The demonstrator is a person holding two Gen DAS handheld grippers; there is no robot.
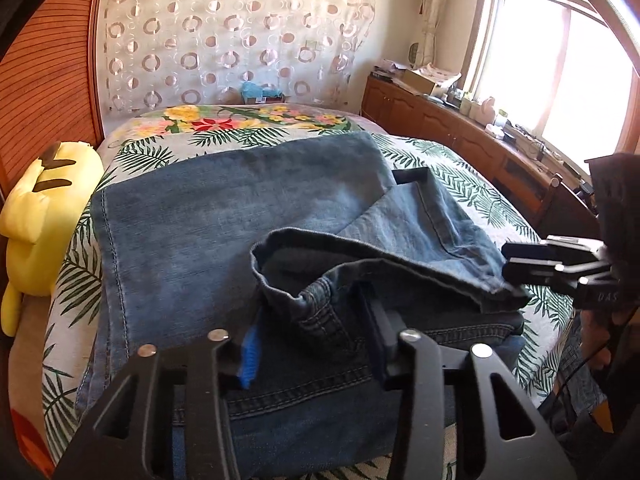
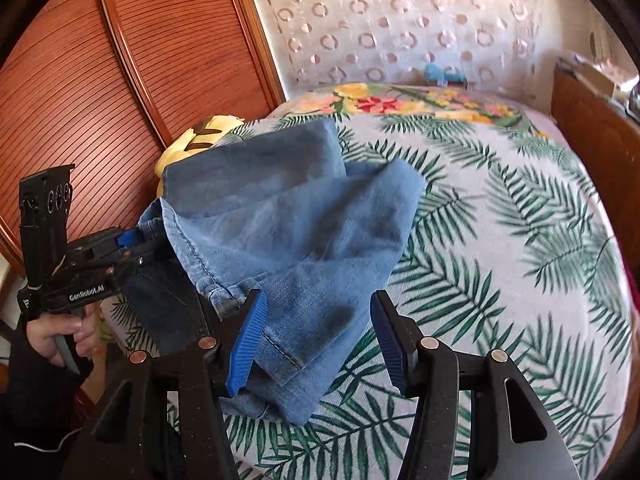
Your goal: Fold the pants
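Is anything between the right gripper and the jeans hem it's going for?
Nothing visible. The right gripper stands open, with the jeans hem lying directly between its fingers, over the bedspread. The left gripper is at the waistband on the other side, clear of that path.

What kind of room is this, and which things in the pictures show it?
Most likely a bedroom in a home. The jeans lie on a bed with a palm-leaf cover, a yellow plush toy sits beside it, and a curtained window stands above low wooden cabinets.
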